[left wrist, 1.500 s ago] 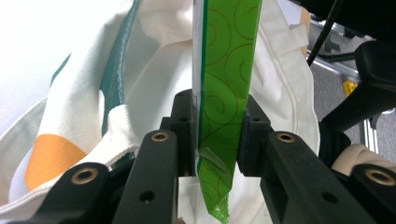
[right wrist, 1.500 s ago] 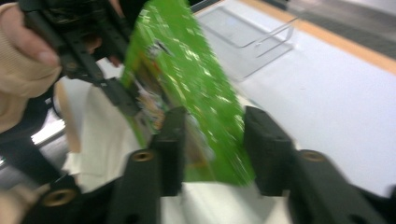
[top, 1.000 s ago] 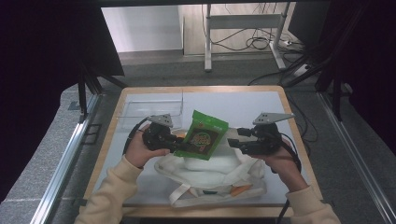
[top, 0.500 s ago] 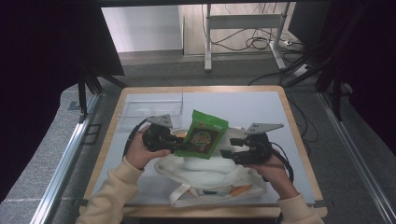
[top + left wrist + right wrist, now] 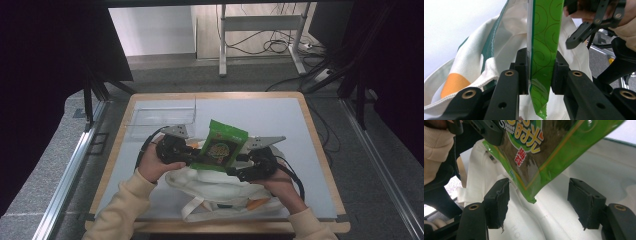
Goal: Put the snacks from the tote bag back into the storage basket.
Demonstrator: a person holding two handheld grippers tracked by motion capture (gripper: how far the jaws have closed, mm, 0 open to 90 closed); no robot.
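Pinching green snack bag (image 5: pixel 220 146) in left gripper (image 5: pixel 541 72), pads clamped on its lower edge, bag upright above white cloth bag (image 5: pixel 215 187) on table (image 5: pixel 280 115). Right gripper (image 5: pixel 539 205) released, jaws just been opening, bag corner hanging between pads, untouched.

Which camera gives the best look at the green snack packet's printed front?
The high view: the green snack packet faces it whole. The right gripper view shows its lower printed corner, the left gripper view its thin edge.
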